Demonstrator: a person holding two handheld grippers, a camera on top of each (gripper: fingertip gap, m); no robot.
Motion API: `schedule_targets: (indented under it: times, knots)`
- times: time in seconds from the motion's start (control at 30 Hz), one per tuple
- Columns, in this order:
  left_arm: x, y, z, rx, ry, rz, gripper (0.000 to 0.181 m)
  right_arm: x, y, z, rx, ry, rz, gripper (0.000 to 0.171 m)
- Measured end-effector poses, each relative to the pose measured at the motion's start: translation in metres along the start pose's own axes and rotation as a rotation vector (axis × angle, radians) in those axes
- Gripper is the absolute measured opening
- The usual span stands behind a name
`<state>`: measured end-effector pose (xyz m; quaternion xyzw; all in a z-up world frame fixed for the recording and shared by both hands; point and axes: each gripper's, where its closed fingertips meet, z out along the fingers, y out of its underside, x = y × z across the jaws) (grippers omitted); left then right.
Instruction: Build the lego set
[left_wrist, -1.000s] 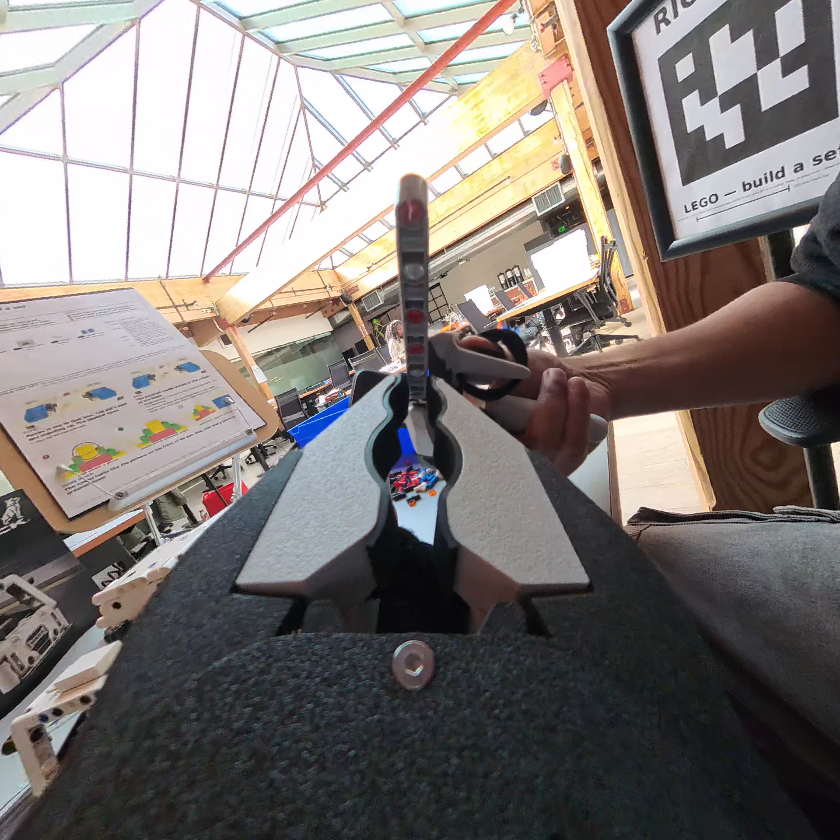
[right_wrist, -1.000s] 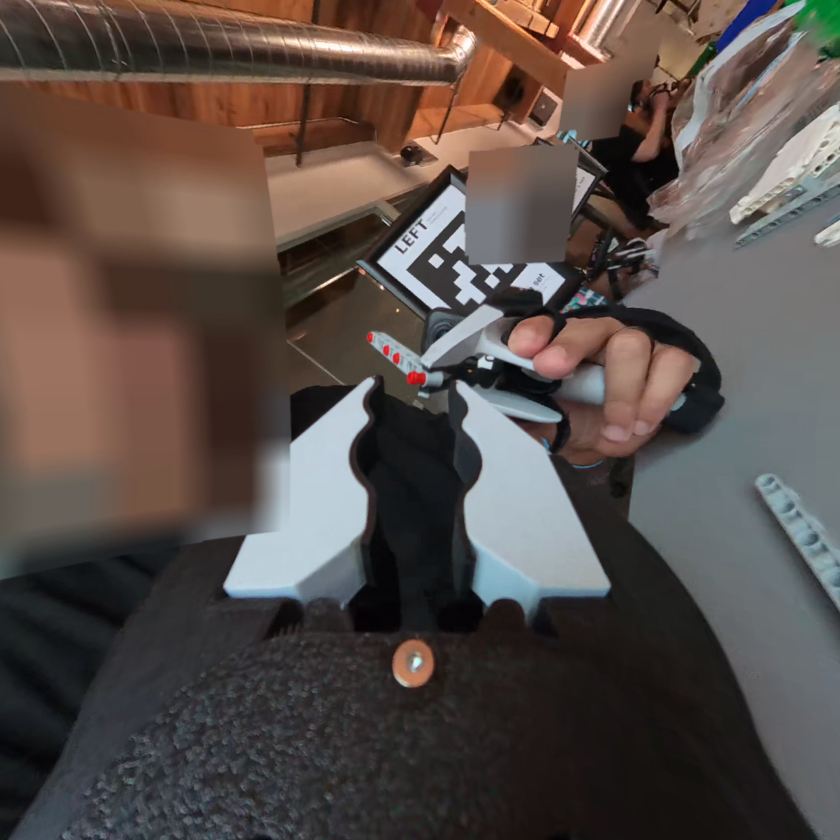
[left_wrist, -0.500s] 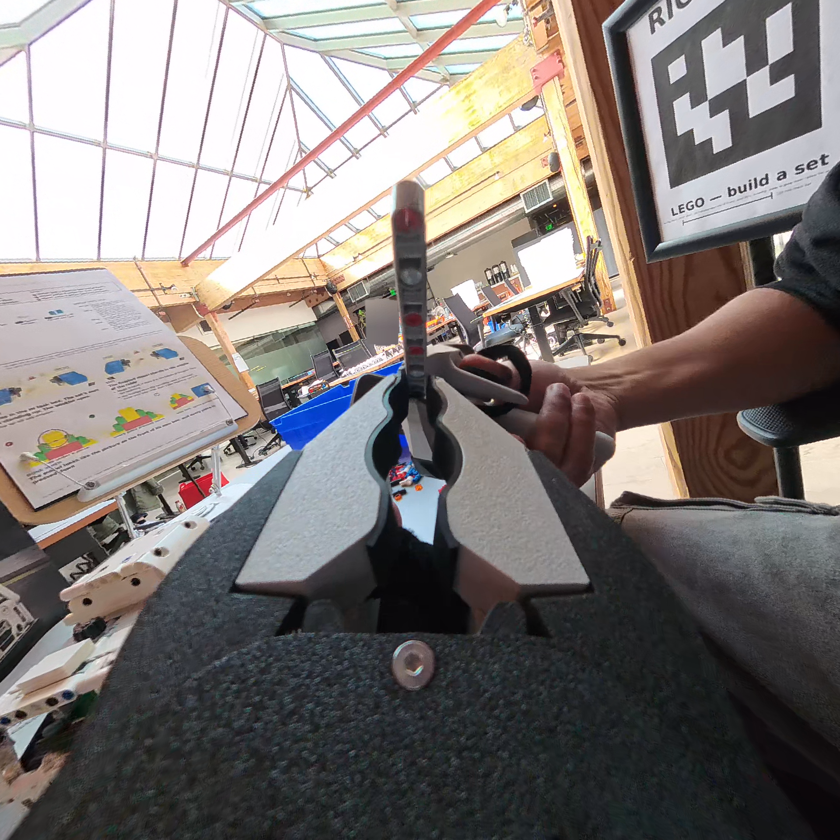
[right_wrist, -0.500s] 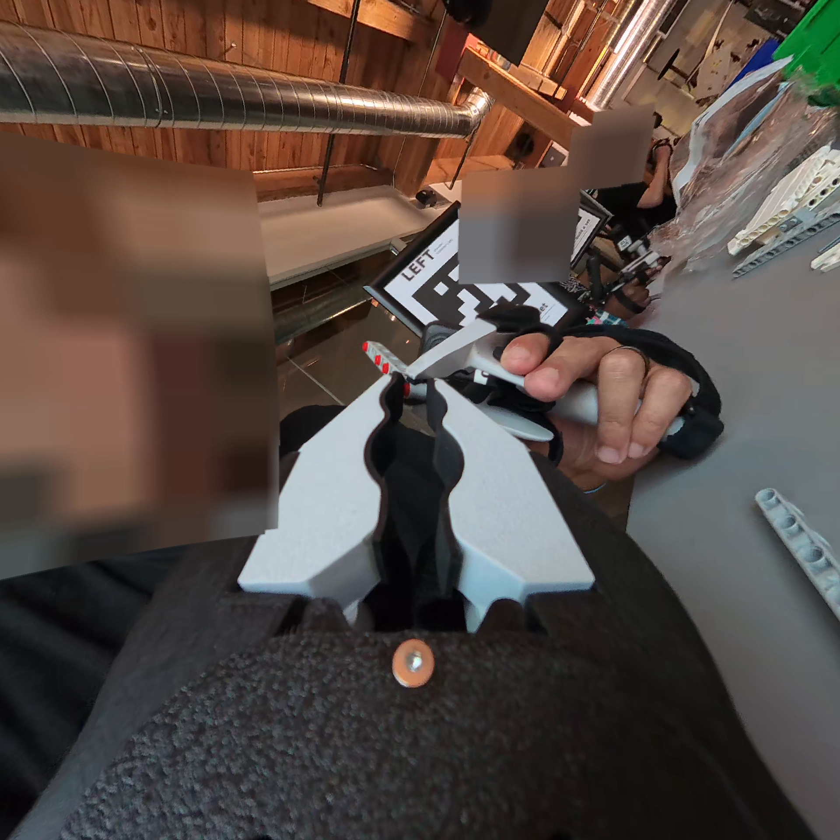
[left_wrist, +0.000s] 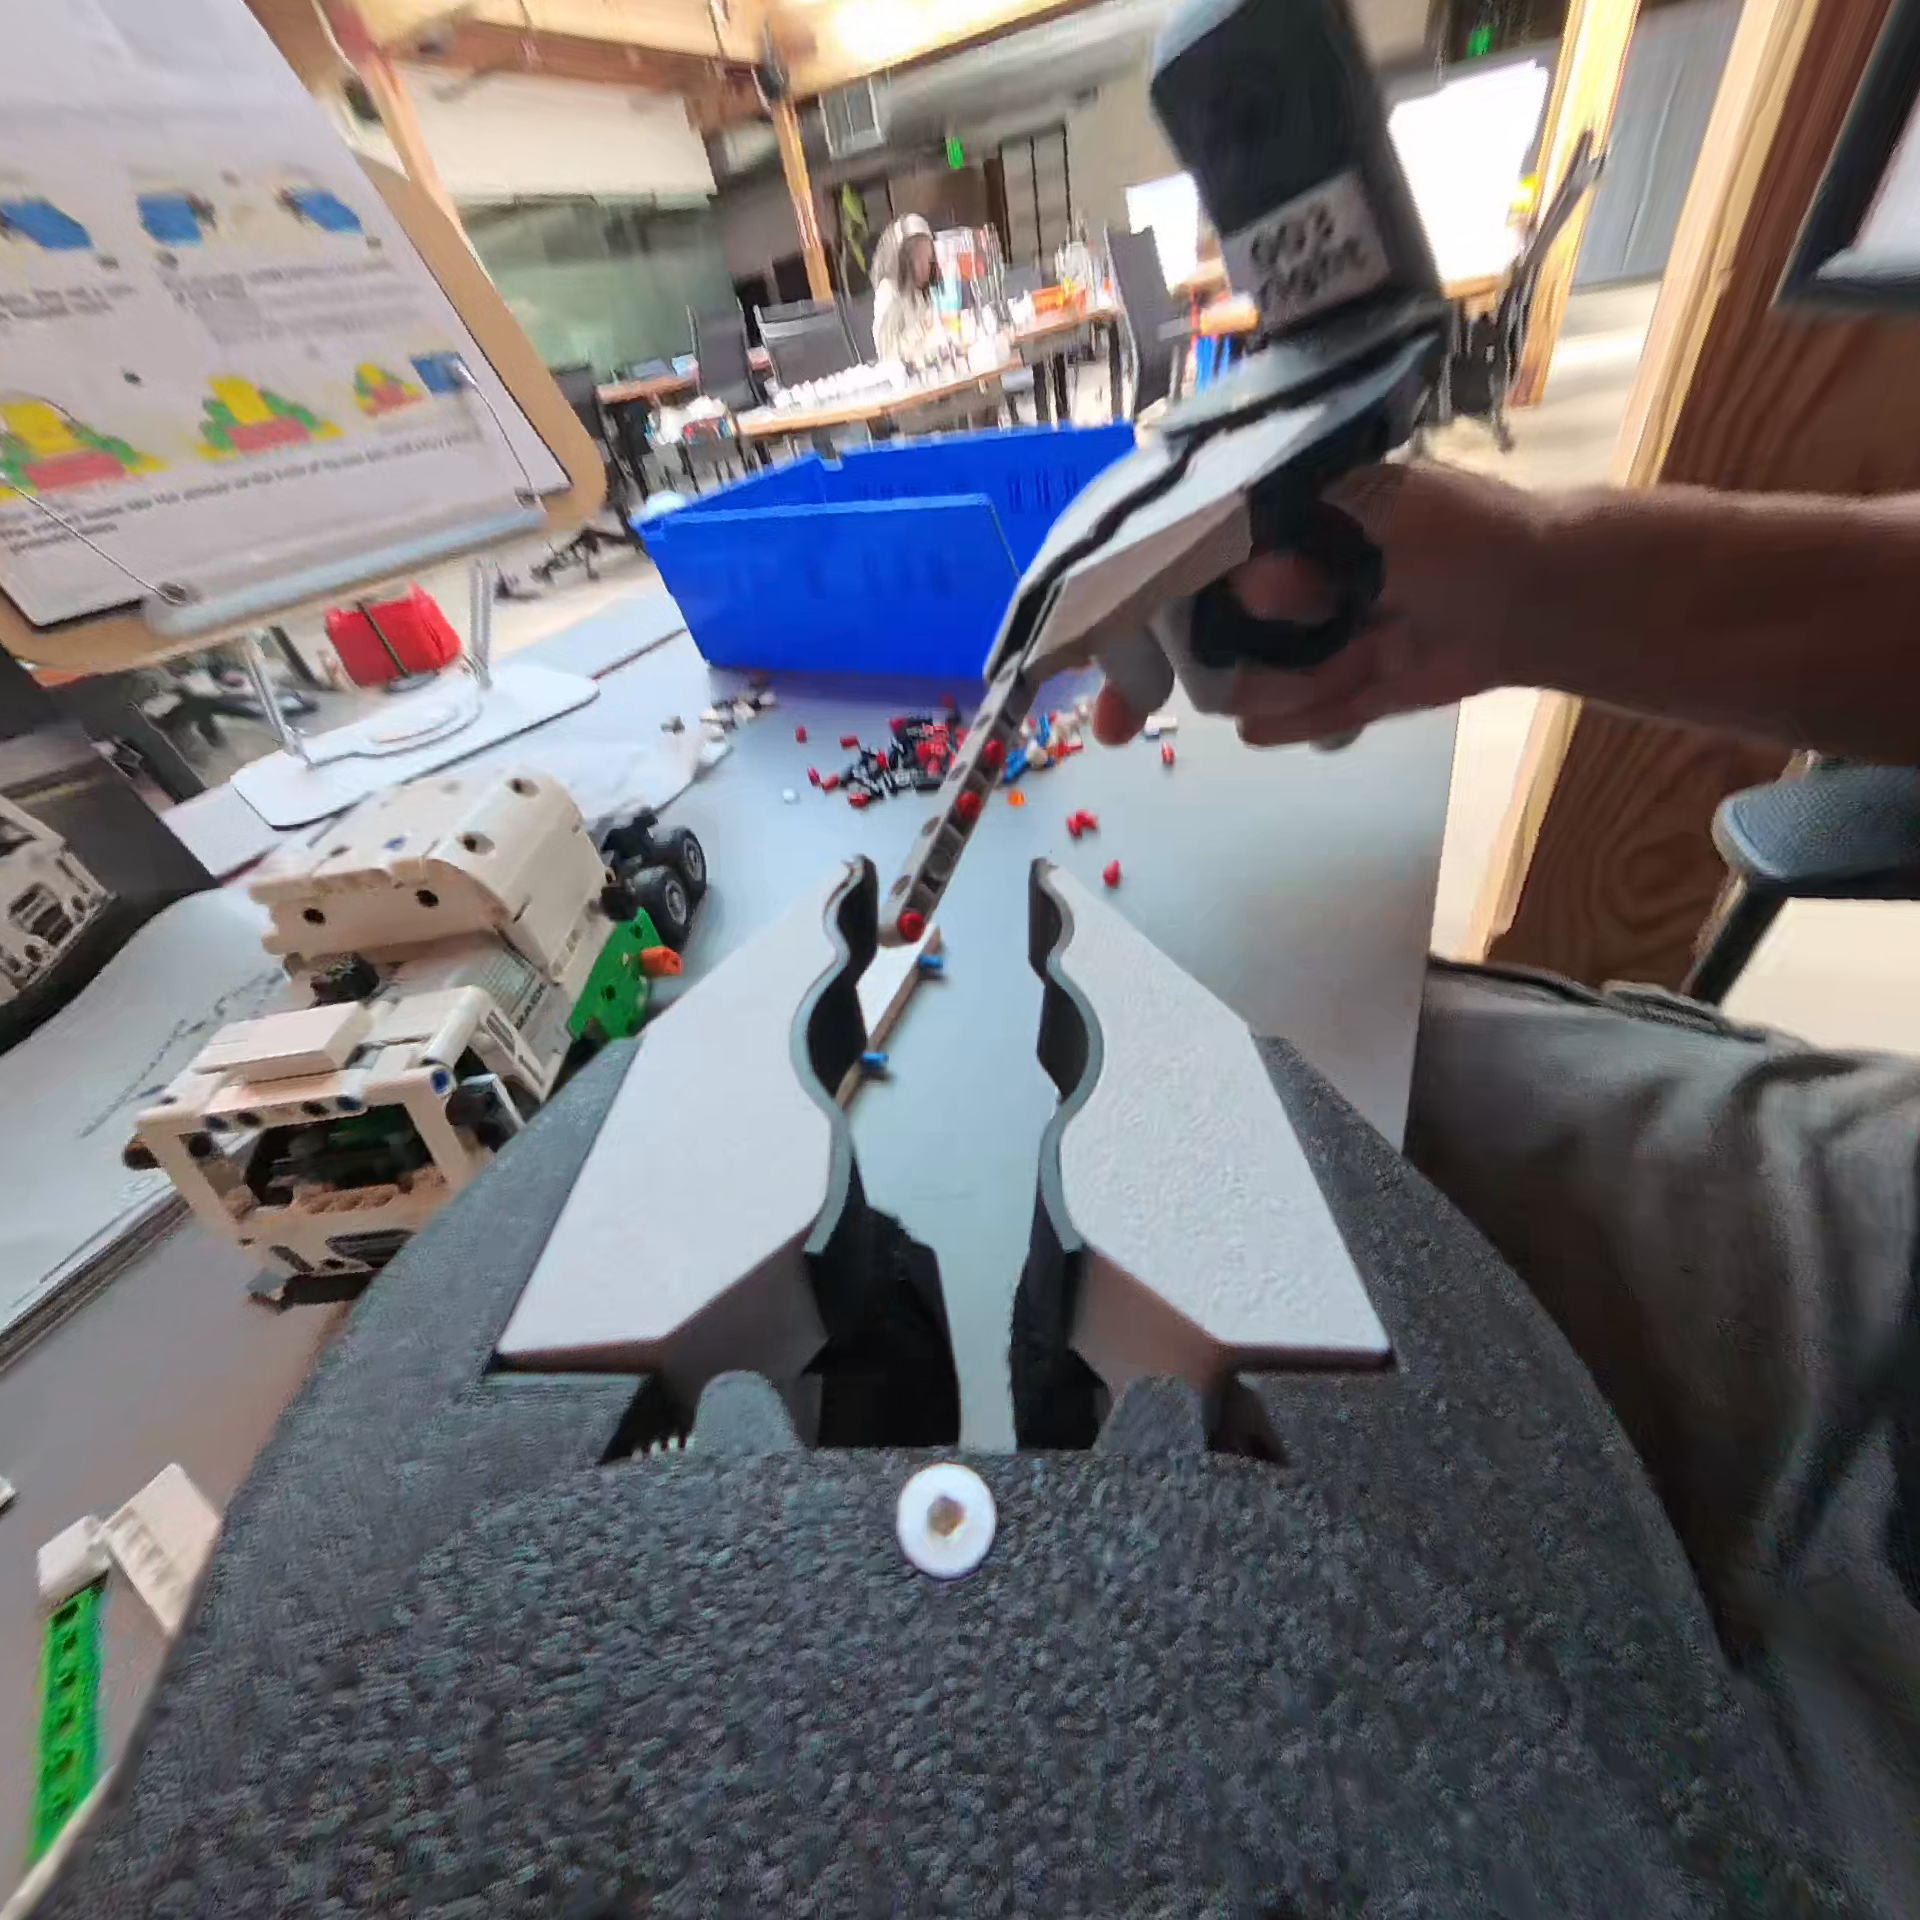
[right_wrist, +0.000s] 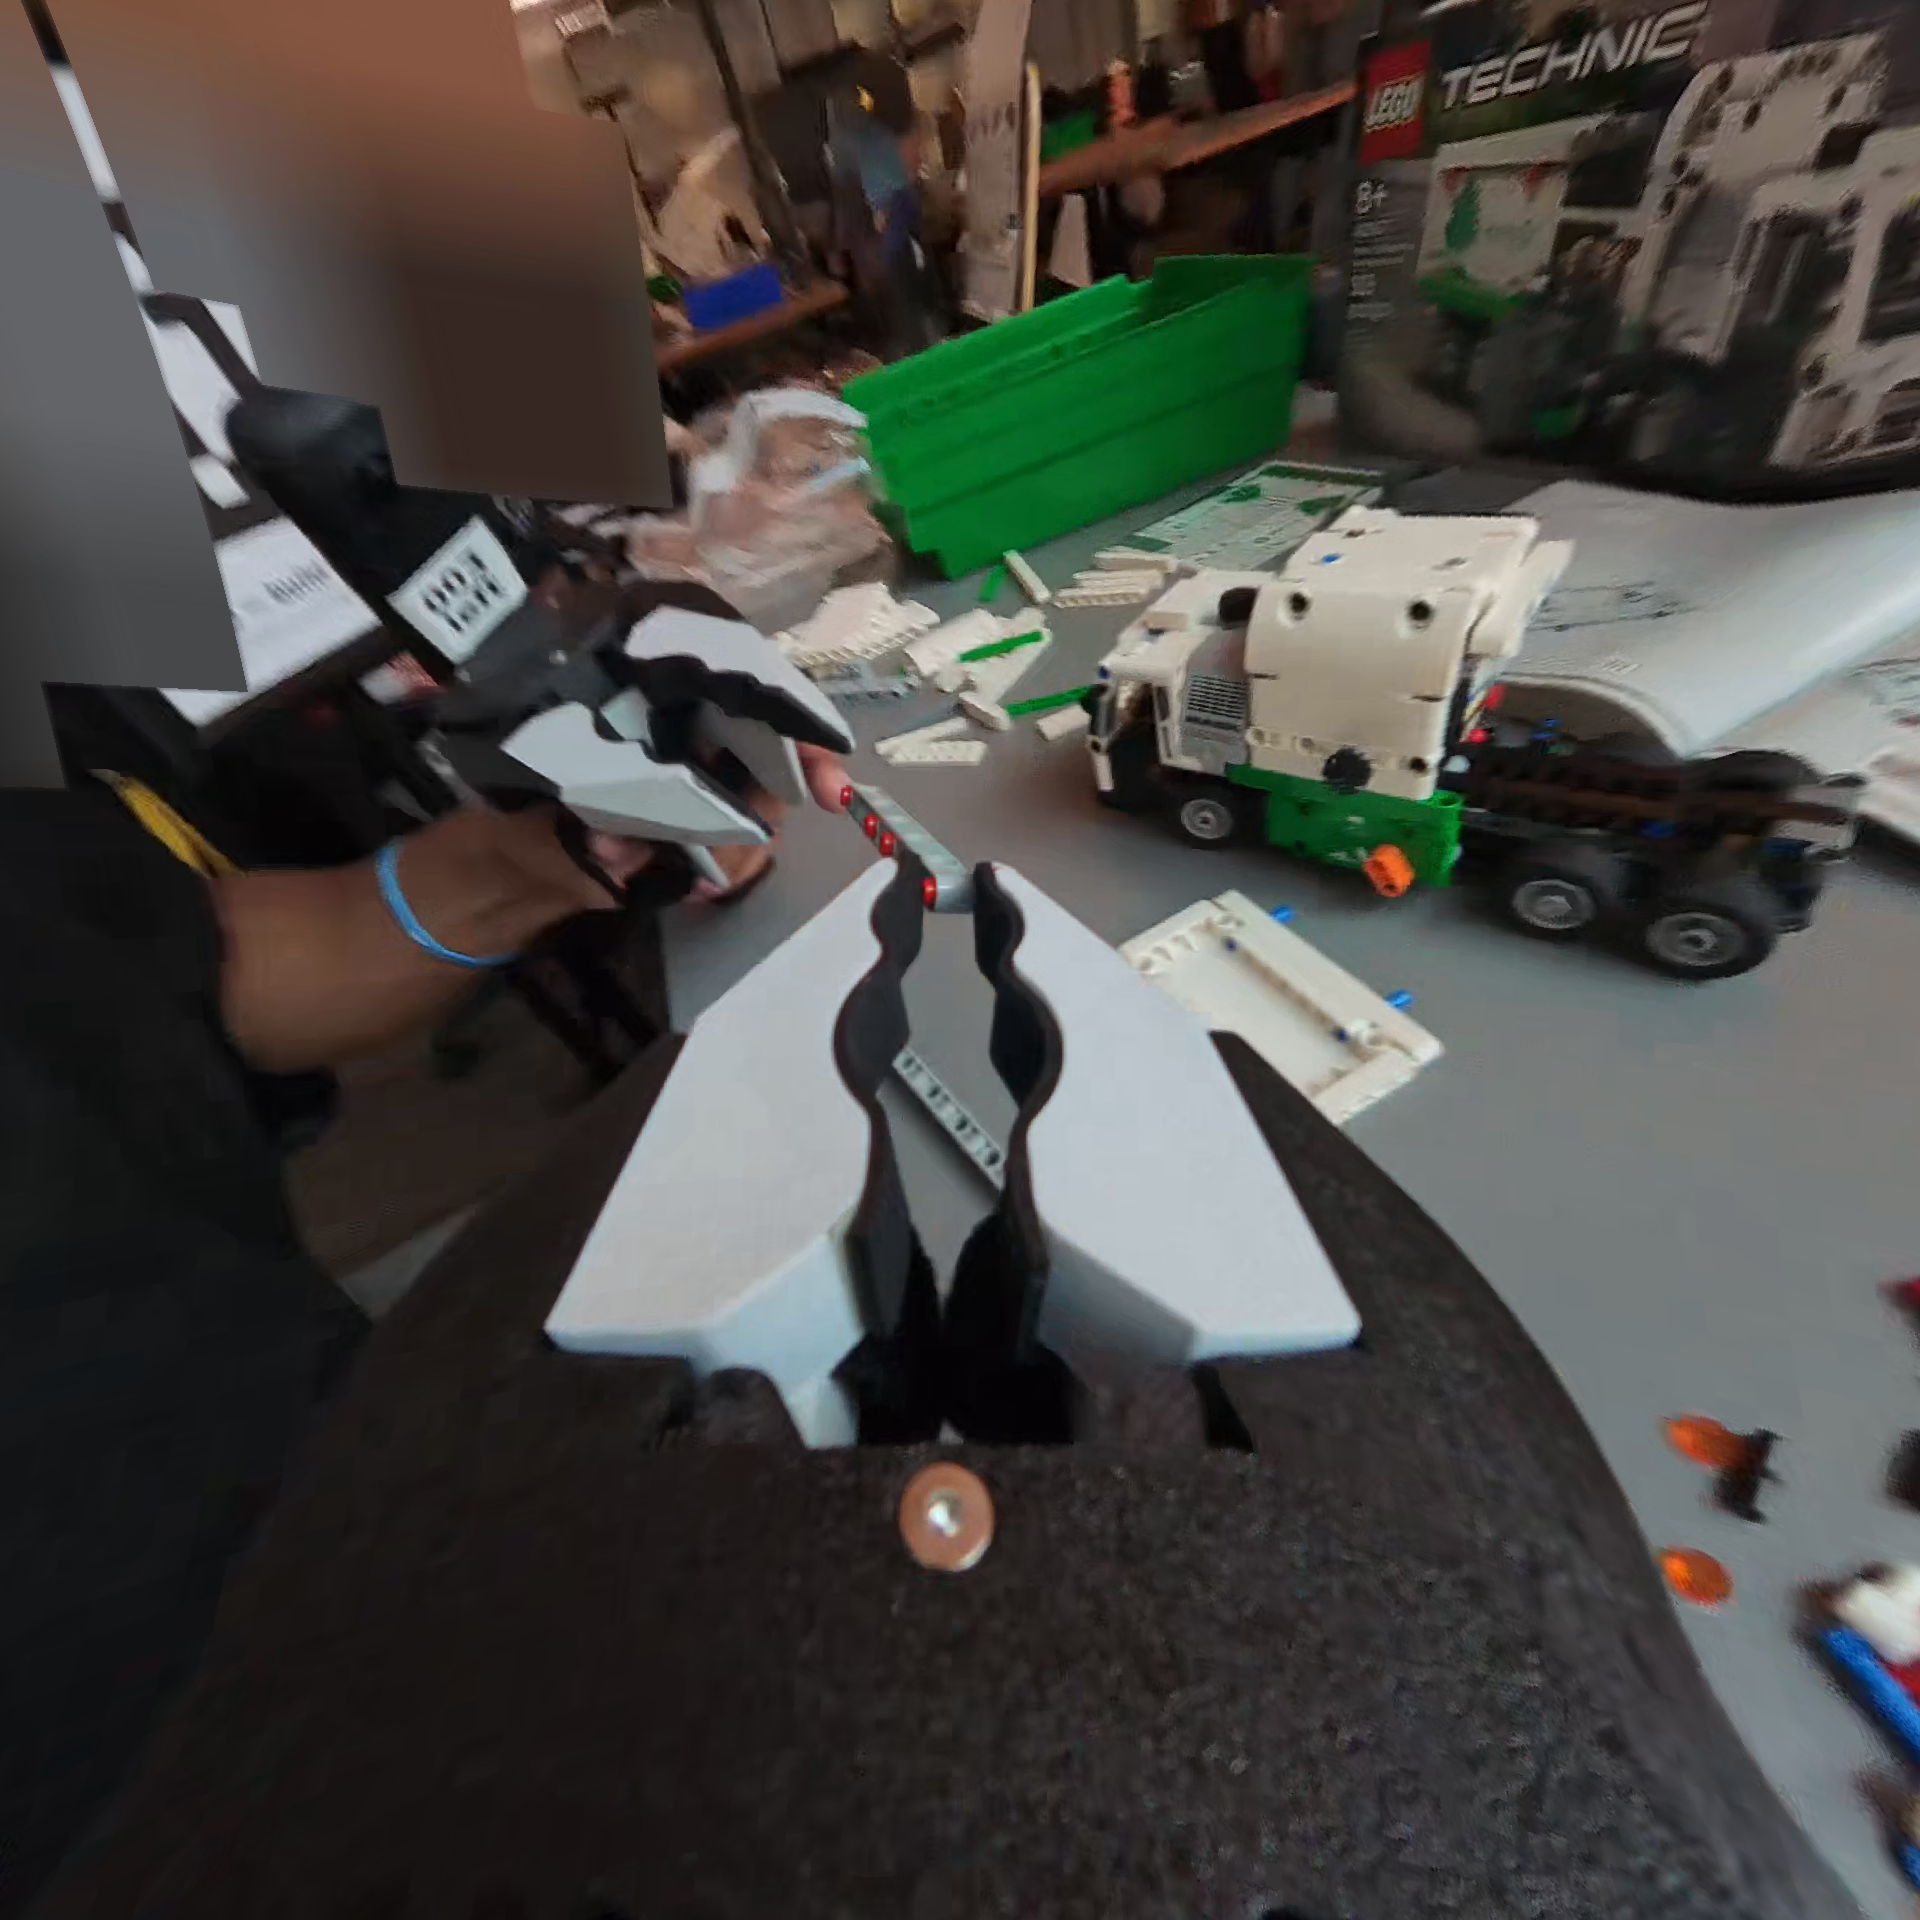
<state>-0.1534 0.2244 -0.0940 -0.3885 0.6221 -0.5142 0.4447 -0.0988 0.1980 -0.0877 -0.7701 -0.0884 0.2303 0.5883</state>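
Note:
A grey lego beam with red pins (right_wrist: 894, 826) is pinched by its end in my right gripper (right_wrist: 943, 883), which is shut on it. In the left wrist view the same beam (left_wrist: 961, 790) hangs down from the right gripper (left_wrist: 1023, 649), and its free end sits between the tips of my left gripper (left_wrist: 951, 883). The left gripper is open and empty, and it also shows in the right wrist view (right_wrist: 800, 784) just beyond the beam. The partly built white and green lego truck (right_wrist: 1351, 707) stands on the grey table and shows at the left (left_wrist: 436, 935).
A white panel with blue pins (right_wrist: 1278, 1003) and a loose grey beam (right_wrist: 951, 1117) lie below the right gripper. Small loose parts (left_wrist: 914, 748) lie before a blue bin (left_wrist: 862, 561). A green bin (right_wrist: 1081, 405), white pieces (right_wrist: 935, 655), the set box (right_wrist: 1662, 208) and an instruction stand (left_wrist: 239, 312) surround the table.
The left gripper held the beam upright and has let it go and opened. The right gripper closed on the beam and now holds it. Both grippers tipped down toward the table.

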Motion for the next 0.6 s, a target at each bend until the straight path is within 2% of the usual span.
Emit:
schedule_targets:
  times: [0.13,0.2,0.27,0.37,0.53,0.6]
  knots:
    - [-0.01,0.025,0.002,-0.214,0.031,0.019,0.026,-0.011,0.016,0.01,-0.066,0.08,-0.197,0.009]
    - [-0.002,0.033,0.0,-0.268,0.139,-0.022,0.025,-0.018,0.025,0.017,-0.11,0.07,-0.227,0.009]
    - [0.014,0.036,-0.003,-0.294,0.276,-0.021,0.019,-0.027,0.027,0.022,-0.116,0.038,-0.236,0.009]
    - [0.021,0.047,-0.005,-0.371,0.355,0.067,0.014,-0.035,0.027,0.026,-0.11,0.01,-0.259,0.009]
    - [0.018,0.051,-0.012,-0.408,0.431,0.106,0.007,-0.031,0.038,0.027,-0.187,0.024,-0.207,0.011]
    - [-0.003,0.067,-0.021,-0.525,0.396,0.147,0.007,-0.025,0.036,0.023,-0.16,0.069,-0.203,0.018]
